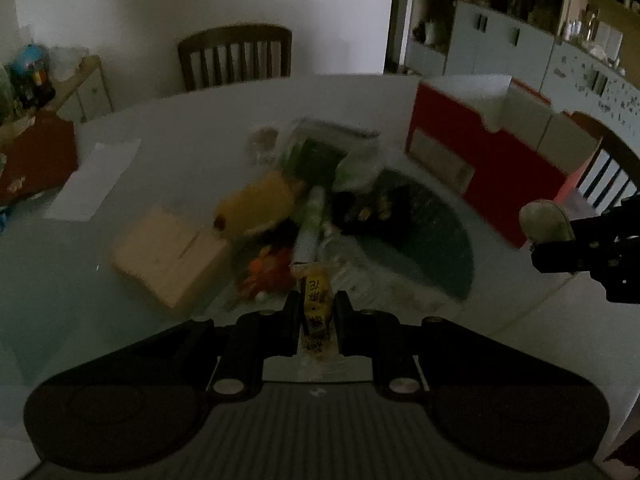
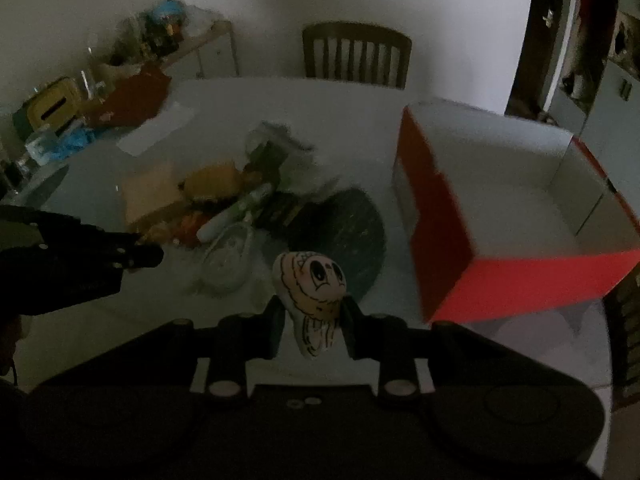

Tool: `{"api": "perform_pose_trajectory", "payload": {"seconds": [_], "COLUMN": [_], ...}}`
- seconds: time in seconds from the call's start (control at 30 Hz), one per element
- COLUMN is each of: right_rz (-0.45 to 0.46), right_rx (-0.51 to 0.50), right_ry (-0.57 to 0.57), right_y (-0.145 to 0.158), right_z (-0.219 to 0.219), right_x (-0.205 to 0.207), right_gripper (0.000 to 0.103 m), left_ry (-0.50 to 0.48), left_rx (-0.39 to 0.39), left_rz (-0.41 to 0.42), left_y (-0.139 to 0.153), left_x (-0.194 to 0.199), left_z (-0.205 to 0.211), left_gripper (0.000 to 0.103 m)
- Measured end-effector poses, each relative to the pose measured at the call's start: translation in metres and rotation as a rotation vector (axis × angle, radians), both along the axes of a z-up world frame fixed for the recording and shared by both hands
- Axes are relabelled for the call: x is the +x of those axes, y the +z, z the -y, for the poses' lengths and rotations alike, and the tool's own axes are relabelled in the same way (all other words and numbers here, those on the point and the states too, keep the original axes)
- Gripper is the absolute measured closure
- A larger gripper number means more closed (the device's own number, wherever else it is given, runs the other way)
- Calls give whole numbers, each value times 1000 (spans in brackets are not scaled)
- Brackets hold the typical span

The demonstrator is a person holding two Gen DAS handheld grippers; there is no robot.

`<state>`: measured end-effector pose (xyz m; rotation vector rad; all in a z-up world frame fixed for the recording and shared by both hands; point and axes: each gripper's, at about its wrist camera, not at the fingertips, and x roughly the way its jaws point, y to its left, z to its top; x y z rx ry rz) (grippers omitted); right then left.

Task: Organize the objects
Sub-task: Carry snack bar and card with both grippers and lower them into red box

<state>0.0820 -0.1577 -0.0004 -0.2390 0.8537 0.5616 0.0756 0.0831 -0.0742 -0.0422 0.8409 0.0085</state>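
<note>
Left tool [image 1: 317, 322]: pinching a slim yellow snack packet [image 1: 316, 312] upright between its fingers, its long axis running away along the tool; it hangs above the near edge of the worktop [image 1: 180, 128].
Pile [image 1: 304, 200]: a heap of mixed items in the middle of the worktop, just ahead of the left tool — a tan block [image 1: 168, 256] on its left side, a yellow soft thing [image 1: 256, 208], a pale tube [image 1: 312, 224] lying roughly front to back, a dark tray [image 1: 372, 212]; details are blurred.
Dark mat [image 2: 340, 228]: flat on the worktop between pile and box.
Right tool [image 2: 311, 316]: pressed on a small white pouch with a cartoon face [image 2: 310, 284], held above the mat.
Red box [image 2: 520, 216]: open-topped, white inside, seemingly empty, standing at the right of the worktop.
Deciding relation: the box lies ahead and to the right of both tools; the right tool is much nearer, so its pouch likely goes in first, while the left must cross over the pile.
</note>
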Motion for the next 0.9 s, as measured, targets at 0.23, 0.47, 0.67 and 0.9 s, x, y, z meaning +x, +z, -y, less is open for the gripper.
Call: {"api": "perform_pose_trajectory", "payload": {"seconds": [0.23,0.47,0.67,0.9], "right_rz": [43,69,73,55], "right_rx": [17,38,38,4], "right_ry": [33,23,-18,-67], "right_y": [27,42,45,34], "right_z": [34,66,93,120], "right_x": [20,53,86,123], "right_gripper": [75,74,74,75], "left_ry": [-28,-89,-157,-232], "left_rx": [-7,-7,6,38], "left_rz": [42,75,85,80], "left_y": [25,48,61,65], "left_x": [17,47,81,126], "left_z": [43,88,126,167], "left_gripper": [87,87,87,87]}}
